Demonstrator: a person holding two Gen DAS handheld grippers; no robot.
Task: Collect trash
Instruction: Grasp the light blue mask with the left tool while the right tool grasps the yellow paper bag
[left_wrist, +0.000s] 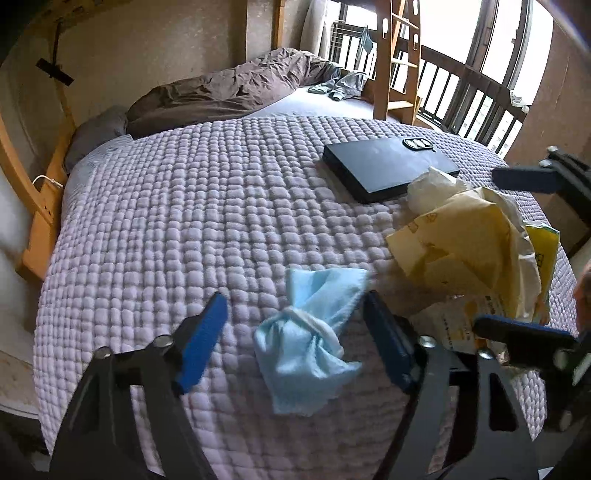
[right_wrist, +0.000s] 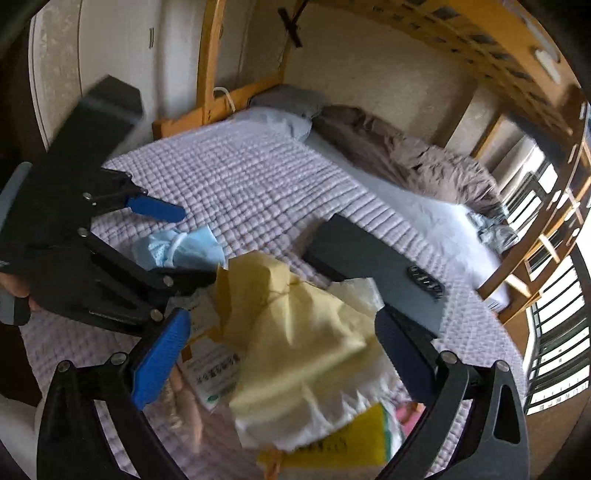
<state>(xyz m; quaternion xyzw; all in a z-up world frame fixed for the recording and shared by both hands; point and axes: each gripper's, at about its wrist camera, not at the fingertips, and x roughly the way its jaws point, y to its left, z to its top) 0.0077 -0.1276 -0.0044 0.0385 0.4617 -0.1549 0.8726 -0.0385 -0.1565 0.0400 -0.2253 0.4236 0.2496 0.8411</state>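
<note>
The left gripper (left_wrist: 295, 339) has its jaws apart, one on each side of the crumpled blue face mask (left_wrist: 306, 339) lying on the quilted bed cover (left_wrist: 184, 221); neither pad presses on it yet. The right gripper (right_wrist: 280, 362) also stands with its jaws apart around the pile of yellow paper wrappers (right_wrist: 295, 332), and I cannot tell whether a pad already touches the paper. The pile sits just beside the mask, near the bed's edge. Beyond them lies a black flat box (left_wrist: 388, 166) with a small dark object (left_wrist: 415, 143) on top, and a brown duvet (left_wrist: 221, 92) is bunched along the wall. By my judgement the collecting is at an early stage: both pieces of trash still lie on the bed, bracketed but not lifted, and no bin or bag is in view.
</note>
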